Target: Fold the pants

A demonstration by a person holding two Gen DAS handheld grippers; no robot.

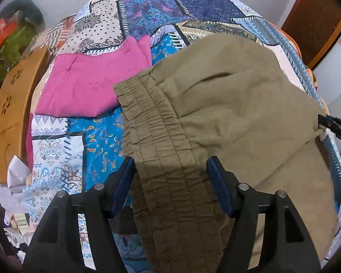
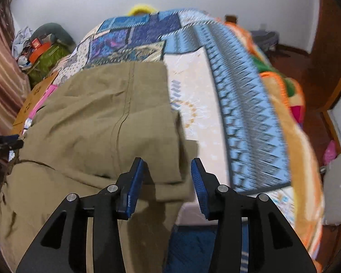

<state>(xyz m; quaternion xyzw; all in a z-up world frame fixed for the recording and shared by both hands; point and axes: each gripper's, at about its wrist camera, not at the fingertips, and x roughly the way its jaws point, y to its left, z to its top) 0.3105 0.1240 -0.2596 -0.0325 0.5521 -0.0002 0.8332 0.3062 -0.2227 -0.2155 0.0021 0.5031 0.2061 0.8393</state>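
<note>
Olive-khaki pants [image 1: 227,104] lie folded over on a patterned bedspread [image 1: 147,16]. Their elastic waistband [image 1: 156,136] runs between the jaws of my left gripper [image 1: 170,166], which stand open on either side of it. In the right wrist view the pants [image 2: 97,118] fill the left half, with a folded edge at the lower middle. My right gripper [image 2: 168,163] is open, its jaws either side of that folded edge. The right gripper's tip also shows at the right edge of the left wrist view [image 1: 334,125].
A folded pink garment [image 1: 86,88] lies on the bed left of the pants. A wooden board [image 1: 11,109] stands at the bed's left side. An orange blanket [image 2: 291,122] hangs along the bed's right edge. Clutter [image 2: 41,47] sits far left; a wooden door [image 2: 329,52] is right.
</note>
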